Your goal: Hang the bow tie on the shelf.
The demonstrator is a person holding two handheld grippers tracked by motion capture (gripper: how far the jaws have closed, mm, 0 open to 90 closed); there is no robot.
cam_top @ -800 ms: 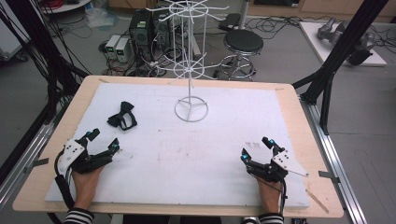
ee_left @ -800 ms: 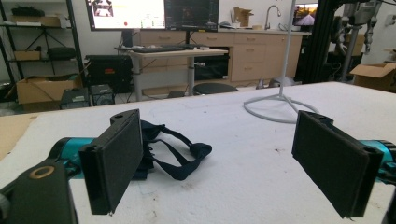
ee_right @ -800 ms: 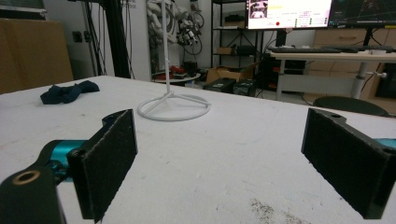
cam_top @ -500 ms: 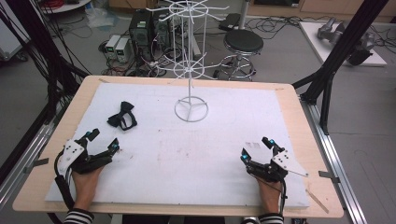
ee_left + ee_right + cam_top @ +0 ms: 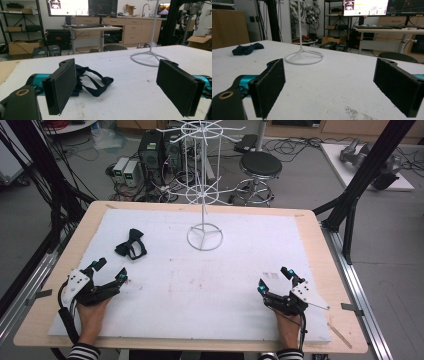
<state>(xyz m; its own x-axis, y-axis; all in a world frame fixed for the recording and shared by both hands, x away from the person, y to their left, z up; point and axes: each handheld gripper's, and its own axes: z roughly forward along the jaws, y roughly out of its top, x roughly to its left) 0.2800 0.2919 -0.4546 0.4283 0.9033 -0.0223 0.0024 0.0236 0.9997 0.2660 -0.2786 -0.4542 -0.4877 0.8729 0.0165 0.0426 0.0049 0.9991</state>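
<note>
So far nothing is held: both grippers rest low at the near edge of the white surface [image 5: 165, 320], jaws spread wide and empty. The left gripper [image 5: 111, 271] sits at about 8 o'clock on the surface, the right gripper [image 5: 274, 278] at about 4 o'clock, well apart from each other.

The work in hand looks like the very start, the approach to the black bow tie [image 5: 131, 244]. It lies flat at about 10 o'clock on the surface, near the left gripper and just ahead of it; in the left gripper view the bow tie [image 5: 93, 81] sits just beyond the left-hand jaw, its strap looped loosely toward the middle. The white wire rack [image 5: 204, 195] stands upright at 12 o'clock, its ring base apart from the tie.

Next, I judge, the left gripper needs to go forward and a little toward 11 o'clock, come down over the knot or a fold of the strap, and close there. Soft cloth may slip or bunch, so a bite low against the surface would serve best.

Count: one bow tie, one rack, two grippers.
</note>
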